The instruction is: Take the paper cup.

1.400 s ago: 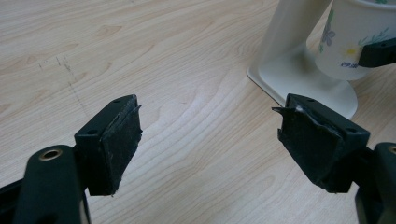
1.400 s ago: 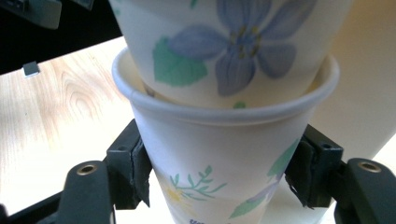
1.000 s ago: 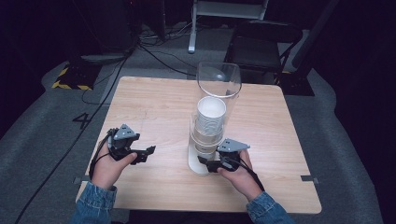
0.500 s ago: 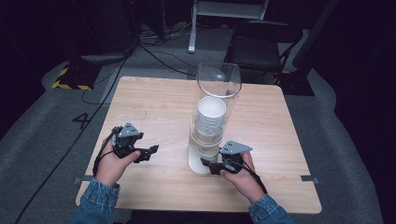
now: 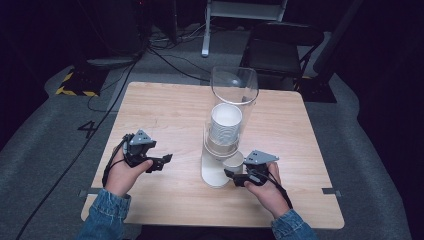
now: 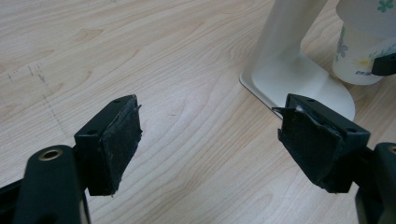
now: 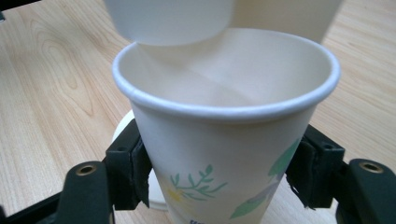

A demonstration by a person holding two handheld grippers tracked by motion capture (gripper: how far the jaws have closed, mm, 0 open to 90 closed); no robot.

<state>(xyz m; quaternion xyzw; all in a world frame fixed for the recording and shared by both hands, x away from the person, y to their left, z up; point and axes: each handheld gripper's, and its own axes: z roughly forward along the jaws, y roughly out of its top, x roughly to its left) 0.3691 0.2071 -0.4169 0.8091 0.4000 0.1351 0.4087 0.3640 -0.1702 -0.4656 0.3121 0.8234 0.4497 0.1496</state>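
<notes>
1. We see the right gripper pinching a paper cup between its jaws, upright.
2. The cup sits on the white base of the cup dispenser, under its stacked cups.
3. Our left gripper hangs spread wide above the wooden table, holding nothing.

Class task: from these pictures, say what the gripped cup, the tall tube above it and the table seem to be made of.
Cup: likely paper, matt white, rolled rim, printed leaves. Tube: clear, glossy, probably plastic; the stacked cups show through it. Table: pale wood grain, perhaps laminate.
</notes>
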